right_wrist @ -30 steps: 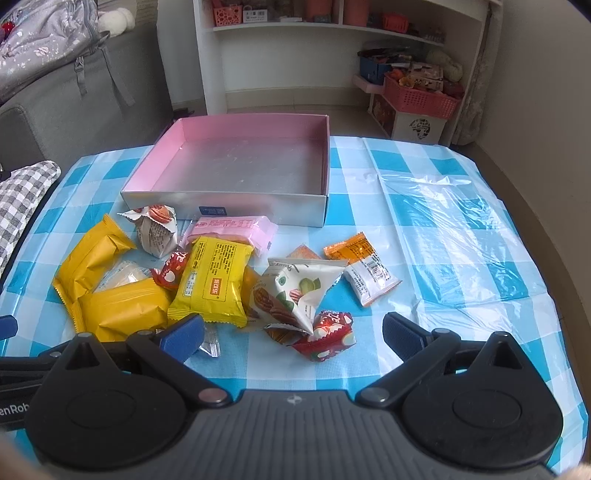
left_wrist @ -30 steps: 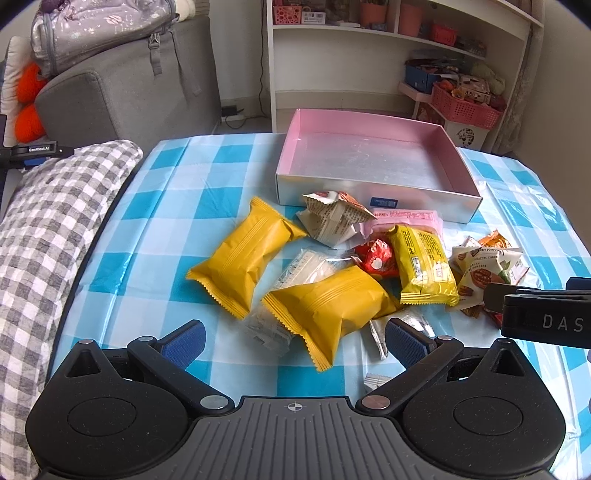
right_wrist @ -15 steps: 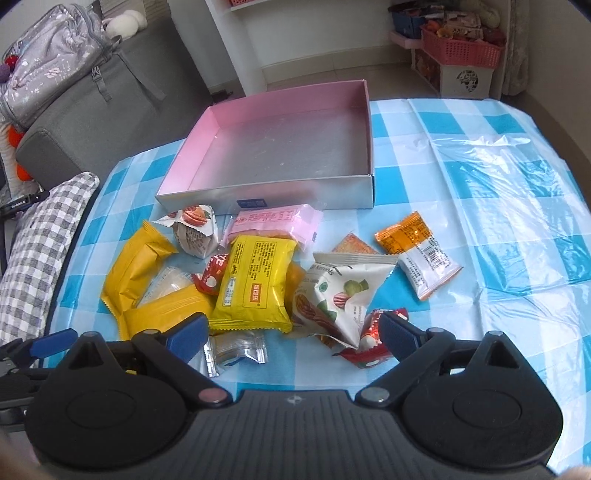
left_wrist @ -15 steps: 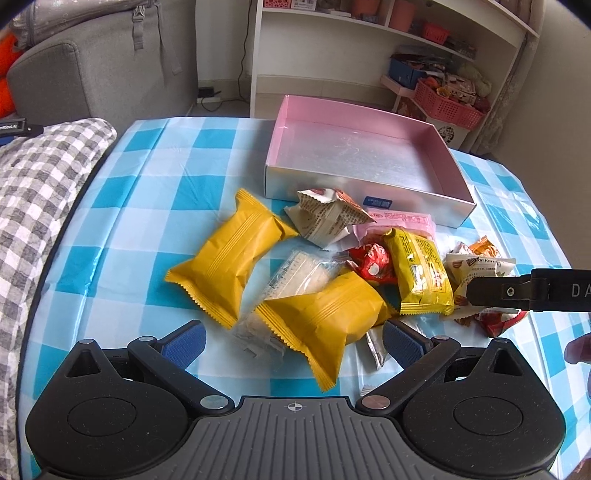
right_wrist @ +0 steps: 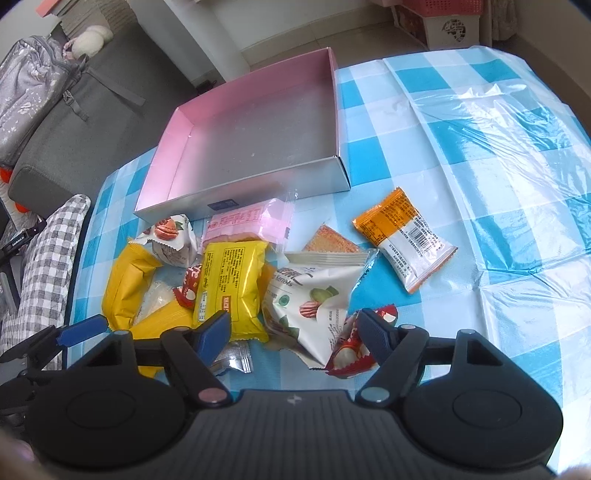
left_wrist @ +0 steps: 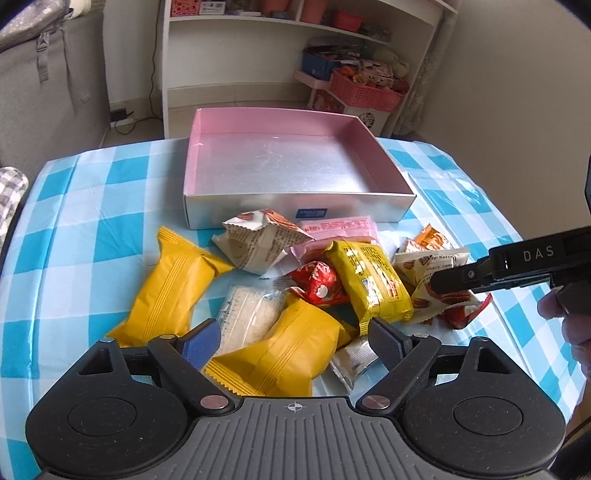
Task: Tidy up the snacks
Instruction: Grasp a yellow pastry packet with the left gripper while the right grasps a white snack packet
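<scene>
Checked blue-white surface (right_wrist: 461, 122) is carrying a snack pile w/ both grippers hovering nearby, left gripper (left_wrist: 293, 341) fingers spread over the yellow pack (left_wrist: 280, 354), right gripper (right_wrist: 293, 330) fingers spread near the crinkly white nut bag (right_wrist: 314, 295) — light, slippery, prob best pinched mid-body — pink box (right_wrist: 236, 192) sitting empty beyond.

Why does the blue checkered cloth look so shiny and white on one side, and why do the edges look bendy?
In the right wrist view, light glares off the wrinkled plastic cover over the tablecloth, washing the checks white. In the left wrist view, the fisheye lens curves the shelf and darkens the corners; the pink box stays sharp.
</scene>
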`<state>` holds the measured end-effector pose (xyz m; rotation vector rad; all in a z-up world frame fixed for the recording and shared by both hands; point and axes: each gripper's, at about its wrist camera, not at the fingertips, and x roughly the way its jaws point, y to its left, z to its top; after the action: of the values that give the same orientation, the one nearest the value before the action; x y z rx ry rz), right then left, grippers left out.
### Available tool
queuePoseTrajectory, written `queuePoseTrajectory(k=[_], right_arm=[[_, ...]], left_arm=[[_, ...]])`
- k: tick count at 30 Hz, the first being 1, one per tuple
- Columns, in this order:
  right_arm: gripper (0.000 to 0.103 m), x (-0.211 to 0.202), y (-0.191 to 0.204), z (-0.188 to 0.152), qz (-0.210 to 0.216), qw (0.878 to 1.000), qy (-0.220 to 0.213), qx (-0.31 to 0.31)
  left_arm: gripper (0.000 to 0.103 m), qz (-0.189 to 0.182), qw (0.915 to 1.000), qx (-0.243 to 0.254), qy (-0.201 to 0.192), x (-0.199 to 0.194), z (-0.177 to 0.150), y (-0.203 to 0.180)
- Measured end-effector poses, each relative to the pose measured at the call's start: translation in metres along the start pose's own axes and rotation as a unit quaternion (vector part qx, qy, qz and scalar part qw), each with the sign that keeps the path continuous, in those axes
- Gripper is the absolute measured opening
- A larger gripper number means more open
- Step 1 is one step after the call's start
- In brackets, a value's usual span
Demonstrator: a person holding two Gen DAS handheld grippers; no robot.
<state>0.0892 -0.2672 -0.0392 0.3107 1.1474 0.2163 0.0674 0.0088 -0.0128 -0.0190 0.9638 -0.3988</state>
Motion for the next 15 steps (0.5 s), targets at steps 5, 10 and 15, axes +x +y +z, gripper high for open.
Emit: queuePoseTrajectory(k=[5, 10, 15], right_arm=[[0.061, 0.004, -0.004, 0.003, 0.005, 1.0, 0.001, 0.009], [0.056, 0.01, 0.0, 0.005, -0.001, 1.0, -0.005, -0.005], [0.052, 0.017, 0.001, 0.007, 0.0, 1.0, 0.001, -0.01]], left_arm=[[0.072, 0.013, 0.9988, 0.032, 0.036, 0.016, -0.001, -0.009], [0.065, 0.032, 0.9971, 0.046, 0.052, 0.024, -0.002, -0.012], [0.064, 0.041, 0.9953, 0.067, 0.057, 0.026, -0.003, -0.019]])
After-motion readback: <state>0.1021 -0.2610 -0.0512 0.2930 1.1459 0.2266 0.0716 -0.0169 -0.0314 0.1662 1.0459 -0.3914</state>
